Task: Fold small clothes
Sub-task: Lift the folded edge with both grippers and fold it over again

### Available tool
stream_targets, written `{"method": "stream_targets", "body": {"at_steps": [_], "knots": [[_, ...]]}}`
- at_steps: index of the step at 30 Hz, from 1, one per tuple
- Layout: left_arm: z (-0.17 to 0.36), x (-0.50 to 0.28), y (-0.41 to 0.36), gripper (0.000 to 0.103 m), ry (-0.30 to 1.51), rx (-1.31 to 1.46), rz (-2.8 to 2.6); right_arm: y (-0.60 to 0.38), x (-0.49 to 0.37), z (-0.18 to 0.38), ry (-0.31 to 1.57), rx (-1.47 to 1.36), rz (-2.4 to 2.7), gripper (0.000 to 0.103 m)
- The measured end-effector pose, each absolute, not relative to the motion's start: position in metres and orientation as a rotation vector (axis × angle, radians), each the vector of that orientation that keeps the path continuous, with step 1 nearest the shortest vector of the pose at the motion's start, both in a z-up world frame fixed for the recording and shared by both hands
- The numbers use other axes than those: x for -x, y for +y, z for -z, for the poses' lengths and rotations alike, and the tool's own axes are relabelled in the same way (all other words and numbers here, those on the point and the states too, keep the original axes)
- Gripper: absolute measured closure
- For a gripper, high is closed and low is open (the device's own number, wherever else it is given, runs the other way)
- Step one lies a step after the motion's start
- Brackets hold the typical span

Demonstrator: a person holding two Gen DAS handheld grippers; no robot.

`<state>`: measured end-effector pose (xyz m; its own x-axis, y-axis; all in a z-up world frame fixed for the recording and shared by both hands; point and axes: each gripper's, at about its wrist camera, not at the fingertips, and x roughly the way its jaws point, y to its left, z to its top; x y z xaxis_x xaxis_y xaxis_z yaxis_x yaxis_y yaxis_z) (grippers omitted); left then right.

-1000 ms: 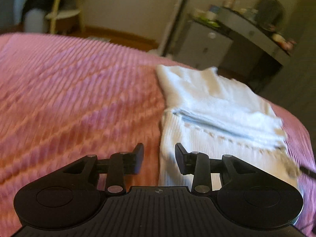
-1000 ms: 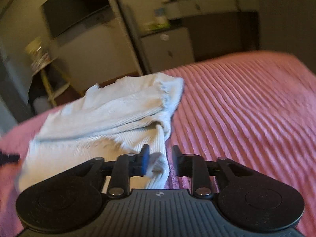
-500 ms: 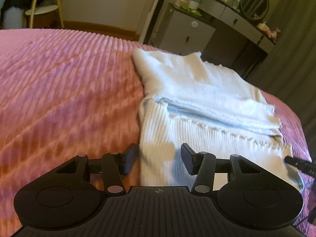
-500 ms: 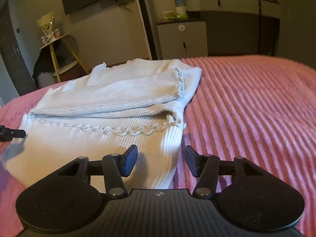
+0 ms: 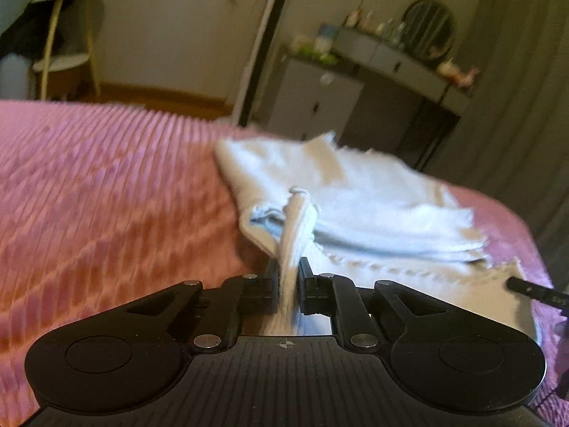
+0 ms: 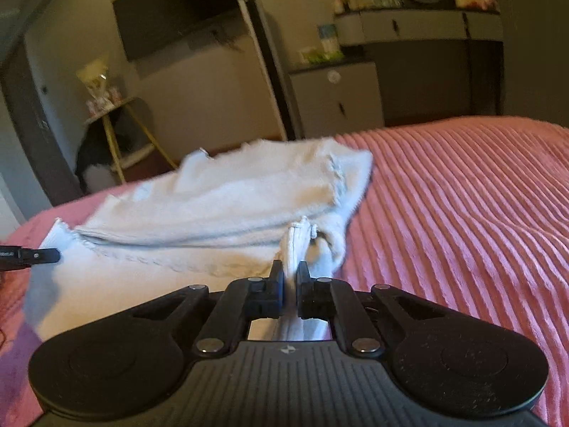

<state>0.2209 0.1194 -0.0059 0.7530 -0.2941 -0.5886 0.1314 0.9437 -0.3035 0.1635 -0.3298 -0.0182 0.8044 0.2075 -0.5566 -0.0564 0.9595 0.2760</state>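
A small pale-blue ribbed knit garment (image 5: 355,192) lies on the pink bedspread (image 5: 106,192), its sleeves folded across the body. My left gripper (image 5: 288,267) is shut on the garment's near left hem corner, and a pinched ridge of cloth rises between the black fingers. In the right wrist view the same garment (image 6: 227,199) spreads to the left, and my right gripper (image 6: 291,270) is shut on the near right hem corner, bunching the knit upward. The tip of the other gripper (image 6: 35,255) pokes in at the left edge.
The ribbed pink bedspread (image 6: 462,213) stretches wide on both sides of the garment. Beyond the bed stand a white cabinet (image 5: 313,106), a dresser with a round mirror (image 5: 430,25), a small stool (image 5: 64,64) and a wall-mounted screen (image 6: 177,17).
Both grippers stood open over the hem corners half a second ago; now both have closed and pinched the knit. The left gripper moved slightly forward.
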Motion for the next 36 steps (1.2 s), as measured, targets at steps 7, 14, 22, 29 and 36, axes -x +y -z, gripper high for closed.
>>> {"method": "stream_targets", "body": {"at_steps": [7, 14, 22, 29, 36], "knots": [[0.011, -0.233, 0.11, 0.089, 0.718, 0.177, 0.249, -0.33, -0.172, 0.027, 0.67, -0.233, -0.127, 0.095], [0.025, -0.25, 0.096, 0.075, 0.761, 0.118, 0.277, -0.325, -0.183, 0.035, 0.71, -0.209, -0.126, 0.095], [0.01, -0.24, 0.103, 0.093, 0.719, 0.141, 0.258, -0.326, -0.179, 0.023, 0.686, -0.182, -0.114, 0.097], [-0.044, -0.229, 0.101, 0.093, 0.55, 0.083, 0.282, -0.319, -0.18, -0.019, 0.544, -0.114, -0.127, 0.097], [-0.058, -0.282, 0.099, 0.093, 0.488, 0.083, 0.189, -0.31, -0.236, -0.037, 0.475, -0.039, -0.054, 0.097]]}}
